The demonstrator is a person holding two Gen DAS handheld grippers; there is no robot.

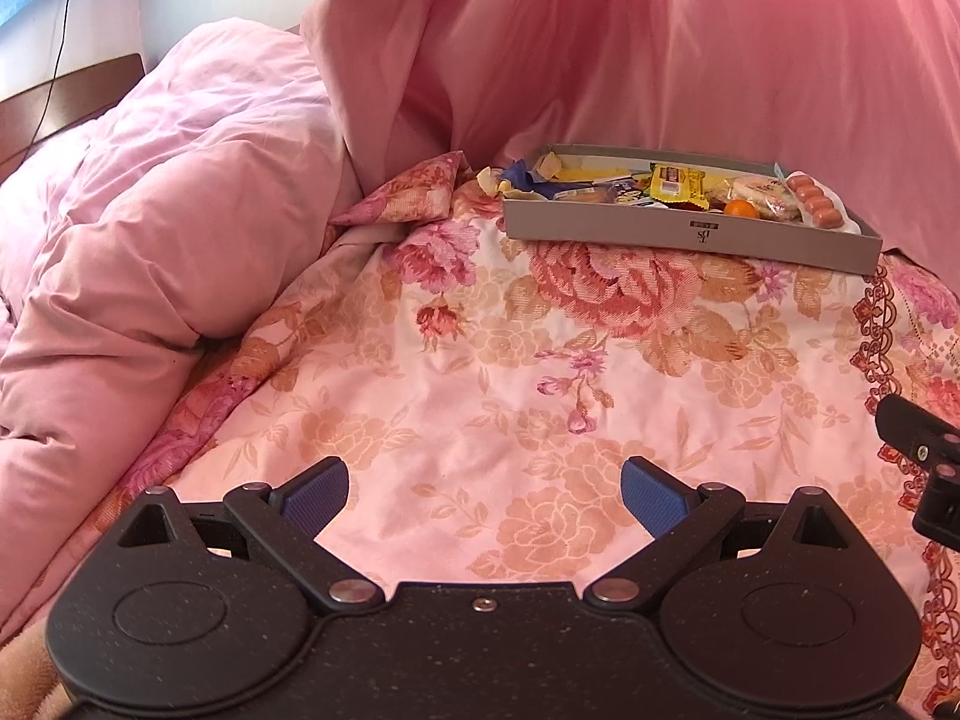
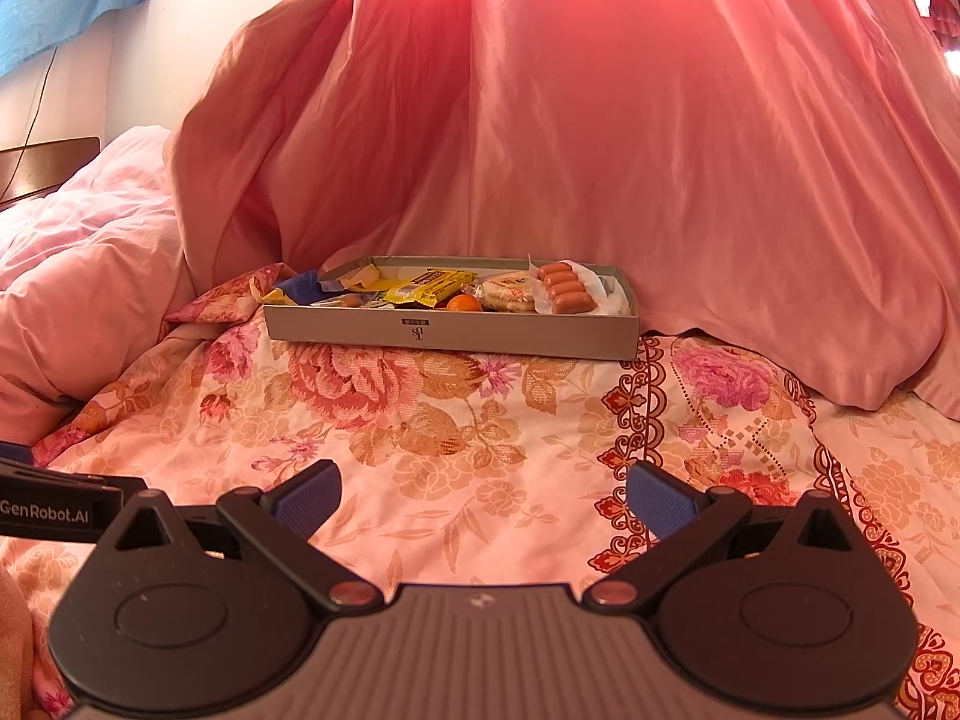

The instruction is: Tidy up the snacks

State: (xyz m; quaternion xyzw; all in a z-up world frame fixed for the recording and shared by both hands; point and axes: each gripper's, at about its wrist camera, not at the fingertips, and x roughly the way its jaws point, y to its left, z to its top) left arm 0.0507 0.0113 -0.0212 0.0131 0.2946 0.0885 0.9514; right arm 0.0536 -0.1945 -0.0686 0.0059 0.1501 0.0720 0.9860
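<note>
Pink curtain fabric [image 2: 630, 138] hangs directly behind the grey box [image 2: 450, 333], which rests on the floral bedspread [image 2: 456, 438]. Left of the box lies a bunched pink duvet [image 1: 150, 228]. Inside the box, at its right end: a sausage pack [image 2: 565, 288]; toward the centre: a round biscuit pack [image 2: 510, 293], a yellow snack bar [image 2: 429, 287] and a small orange [image 2: 464, 303]. Well in front of the box, the left gripper [image 1: 483, 492] and right gripper [image 2: 483, 495] hover with jaws spread, holding nothing.
</note>
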